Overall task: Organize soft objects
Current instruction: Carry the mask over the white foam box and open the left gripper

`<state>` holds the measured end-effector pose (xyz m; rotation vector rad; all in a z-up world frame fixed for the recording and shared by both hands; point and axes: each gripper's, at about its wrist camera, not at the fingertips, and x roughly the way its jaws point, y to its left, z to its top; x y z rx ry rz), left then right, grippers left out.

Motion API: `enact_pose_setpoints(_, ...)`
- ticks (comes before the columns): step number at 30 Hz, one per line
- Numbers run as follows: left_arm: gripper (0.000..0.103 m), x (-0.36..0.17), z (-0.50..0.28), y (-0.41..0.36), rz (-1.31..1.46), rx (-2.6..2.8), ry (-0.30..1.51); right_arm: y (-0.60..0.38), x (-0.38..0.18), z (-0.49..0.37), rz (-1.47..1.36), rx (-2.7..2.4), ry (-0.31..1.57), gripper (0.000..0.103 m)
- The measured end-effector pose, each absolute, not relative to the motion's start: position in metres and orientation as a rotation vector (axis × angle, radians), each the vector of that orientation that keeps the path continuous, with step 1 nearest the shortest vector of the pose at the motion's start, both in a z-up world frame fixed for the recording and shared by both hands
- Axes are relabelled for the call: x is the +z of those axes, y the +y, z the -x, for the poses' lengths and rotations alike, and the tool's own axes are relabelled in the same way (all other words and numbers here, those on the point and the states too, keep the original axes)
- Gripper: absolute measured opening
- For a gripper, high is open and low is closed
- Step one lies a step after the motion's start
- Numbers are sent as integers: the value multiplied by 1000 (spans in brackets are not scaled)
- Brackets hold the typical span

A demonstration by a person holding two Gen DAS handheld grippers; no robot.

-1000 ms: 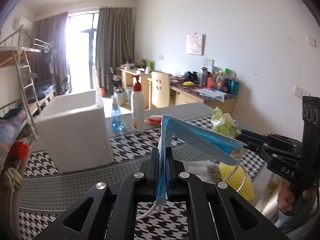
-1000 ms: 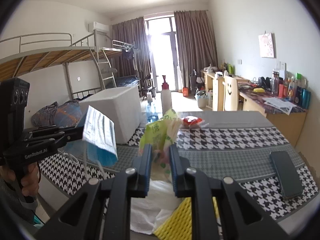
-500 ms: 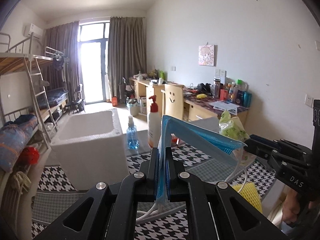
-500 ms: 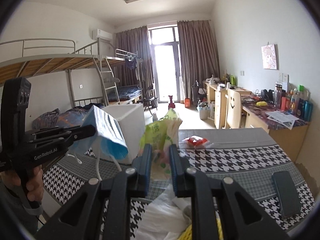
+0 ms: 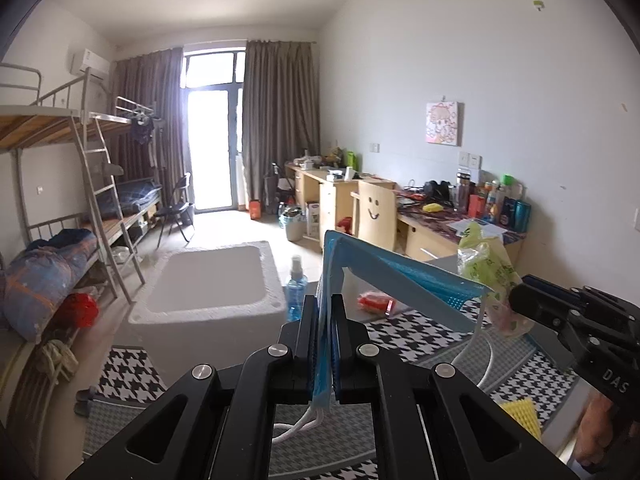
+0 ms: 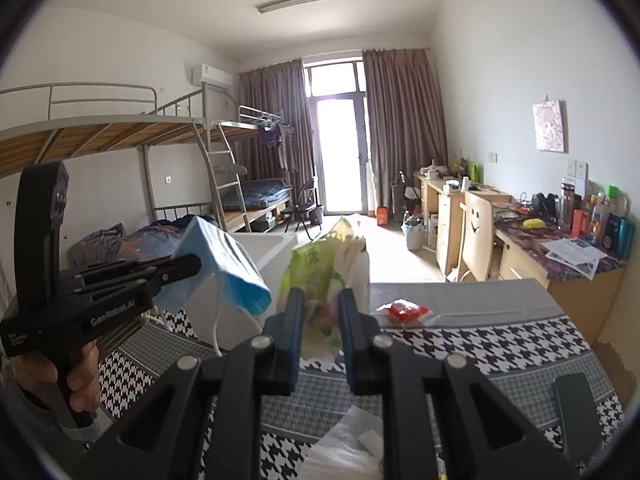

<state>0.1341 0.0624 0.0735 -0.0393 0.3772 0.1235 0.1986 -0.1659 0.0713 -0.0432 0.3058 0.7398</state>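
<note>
Vs the frames a second back: both grippers have come up. More of the ceiling and far window now shows in both wrist views, the houndstooth tablecloth [image 5: 436, 332] sits lower in frame, and the open top of the white foam box [image 5: 208, 280] is visible where before only its side showed. The white pump bottle that stood beside the blue spray bottle [image 5: 296, 288] is now hidden behind the mask in the left view. Grips unchanged.

Left gripper [image 5: 327, 344]: jaws closed tight on a blue face mask [image 5: 384, 276], pinched at one short edge. In the left view the mask's long axis runs up from the jaws, folds, then slopes down to the right, its free end close by the right gripper [image 5: 520, 304]. White ear loops [image 5: 486, 340] hang off that end. From the right view, the left gripper [image 6: 192, 266] enters from frame left, and the mask [image 6: 224, 268] droops away from the tips toward frame right.

Right gripper [image 6: 318, 316]: jaws part closed, clamped on a green-and-white plastic bag [image 6: 320, 276]. The bag stands upright out of the jaws, long axis roughly vertical, crumpled top pointing up.

Both items are held in the air above the table, near each other; I can't tell whether they touch. A red packet [image 6: 404, 312], a dark phone [image 6: 576, 408], yellow foam netting [image 5: 520, 416] and clear plastic [image 6: 352, 436] lie on the tablecloth.
</note>
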Motion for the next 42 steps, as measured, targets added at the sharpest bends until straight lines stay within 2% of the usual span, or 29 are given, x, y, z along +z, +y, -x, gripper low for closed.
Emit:
enact_pose_setpoints(29,6,98,-169,119,59,345,371,-103,102,-234,87,830,335,21)
enact_pose_setpoints(42,6,85,-198,154,71,450,432,-61,104,-253,93,882,394,21)
